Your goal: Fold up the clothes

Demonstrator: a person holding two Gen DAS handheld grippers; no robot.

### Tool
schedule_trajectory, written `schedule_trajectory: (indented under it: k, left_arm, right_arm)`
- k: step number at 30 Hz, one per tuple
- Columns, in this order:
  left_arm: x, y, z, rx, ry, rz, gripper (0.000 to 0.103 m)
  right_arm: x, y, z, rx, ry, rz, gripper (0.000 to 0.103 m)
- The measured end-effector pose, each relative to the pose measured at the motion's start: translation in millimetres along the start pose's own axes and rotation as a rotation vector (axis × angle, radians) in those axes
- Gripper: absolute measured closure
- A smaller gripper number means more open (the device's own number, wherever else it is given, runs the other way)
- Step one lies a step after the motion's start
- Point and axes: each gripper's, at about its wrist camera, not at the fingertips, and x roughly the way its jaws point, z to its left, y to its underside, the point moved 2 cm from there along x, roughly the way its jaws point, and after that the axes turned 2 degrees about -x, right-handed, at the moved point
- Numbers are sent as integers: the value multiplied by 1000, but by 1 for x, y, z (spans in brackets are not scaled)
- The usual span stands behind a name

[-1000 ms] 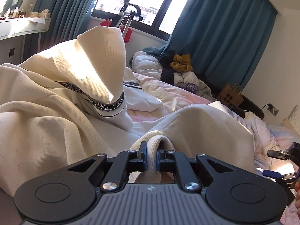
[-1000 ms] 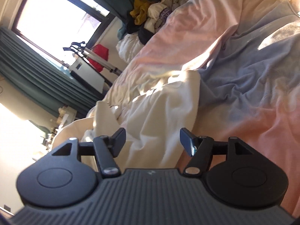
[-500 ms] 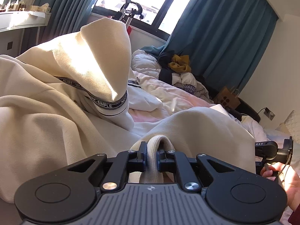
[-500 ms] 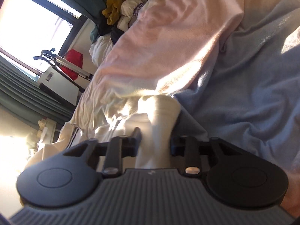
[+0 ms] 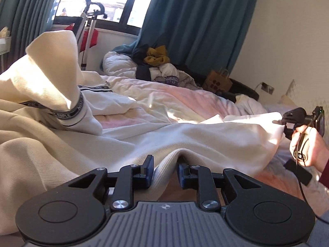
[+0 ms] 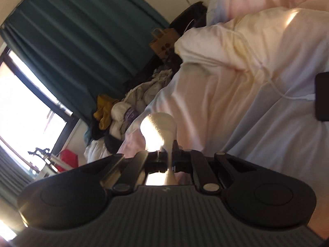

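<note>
A cream sweatshirt [image 5: 205,135] lies spread over the bed. Its sleeve with a black lettered band [image 5: 67,113] stands up at the left. My left gripper [image 5: 166,169] is low in front, and its jaws are opening. A ribbed fold of the sweatshirt's hem [image 5: 167,164] still sits between them, loose from the left pad. In the right wrist view my right gripper [image 6: 169,154] is shut on a thin pinch of the cream fabric [image 6: 159,125]. The left wrist view shows that gripper [image 5: 277,121] at the far right, in a person's hand [image 5: 308,146], holding the garment's edge taut.
A pink and white duvet [image 5: 185,100] covers the bed. A heap of clothes [image 5: 156,61] lies by the teal curtain [image 5: 195,20]. A brown paper bag [image 5: 218,80] stands near the wall. A dark phone with a white cable [image 6: 321,96] lies on the bedding.
The left jaws have parted around the hem they were clamping. The right gripper closed on the cream fabric and pulled it out to the right, stretching the garment flat.
</note>
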Motion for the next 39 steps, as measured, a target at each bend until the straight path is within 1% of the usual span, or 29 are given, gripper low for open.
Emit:
schedule_trajectory:
  k: [2, 4, 5, 6, 11, 13, 14, 15, 16, 17, 18, 21, 23, 25, 26, 27, 28, 29, 31, 33, 35, 36, 37, 39]
  left_arm:
    - [2, 3, -5, 30, 20, 18, 73]
    - [3, 4, -6, 26, 52, 28, 69]
    - [3, 4, -6, 22, 66, 26, 65]
    - [2, 5, -7, 19, 79, 18, 61]
    - [-3, 7, -9, 3, 114, 7, 58]
    - [-11, 7, -5, -37, 111, -2, 58]
    - [-18, 5, -1, -72, 103, -10, 57]
    - [-25, 3, 5, -117, 92, -17, 53]
    - [-33, 1, 12, -177, 76, -23, 45]
    - [-41, 0, 22, -253, 54, -27, 42]
    - [-51, 1, 34, -345, 31, -30, 38]
    - [-83, 13, 81, -678, -25, -36, 26]
    - [-102, 22, 107, -842, -45, -53, 26]
    - [-120, 31, 130, -989, -67, -103, 25]
    - [-129, 36, 141, -1059, -82, -135, 21]
    - [-134, 42, 151, -1125, -110, -152, 20]
    - [-135, 49, 159, -1186, -153, -150, 20]
    - [-136, 56, 167, -1247, -197, -147, 20]
    - [-135, 67, 179, -1328, -278, -142, 31]
    - [-131, 72, 191, -1382, -290, -151, 31]
    - [-129, 69, 199, -1412, -299, -177, 31]
    - [-128, 67, 203, -1423, -305, -192, 32]
    - [-128, 64, 207, -1429, -311, -204, 35]
    - [-130, 60, 215, -1430, -327, -221, 60]
  right_arm:
    - [2, -11, -23, 19, 47, -26, 96]
    - [3, -17, -43, 63, 78, -52, 96]
    - [2, -19, -51, 82, 96, -70, 96]
    - [0, -21, -55, 92, 115, -95, 96]
    - [-19, -29, -59, 70, 161, -215, 96]
    - [-27, -31, -60, 32, 207, -248, 97]
    - [-29, -31, -63, 27, 224, -246, 97]
    - [-29, -30, -68, 33, 239, -230, 97]
    - [-27, -29, -74, 46, 263, -199, 97]
    - [-25, -27, -81, 64, 287, -168, 96]
    - [-24, -25, -88, 98, 307, -142, 96]
    - [-26, -20, -104, 207, 317, -103, 96]
    - [-29, -19, -110, 245, 320, -86, 96]
    - [-34, -16, -107, 239, 318, -80, 96]
    - [-34, -16, -105, 233, 317, -79, 96]
    - [-35, -15, -104, 228, 316, -78, 96]
    - [-36, -15, -103, 222, 315, -78, 96]
    - [-36, -15, -102, 214, 316, -78, 96]
    - [-34, -15, -101, 205, 323, -74, 96]
    - [-32, -15, -101, 196, 327, -68, 96]
    - [-29, -15, -101, 187, 326, -65, 96]
    - [-28, -16, -102, 187, 314, -64, 96]
    - [-27, -16, -102, 187, 302, -64, 96]
    - [-25, -17, -102, 191, 280, -70, 96]
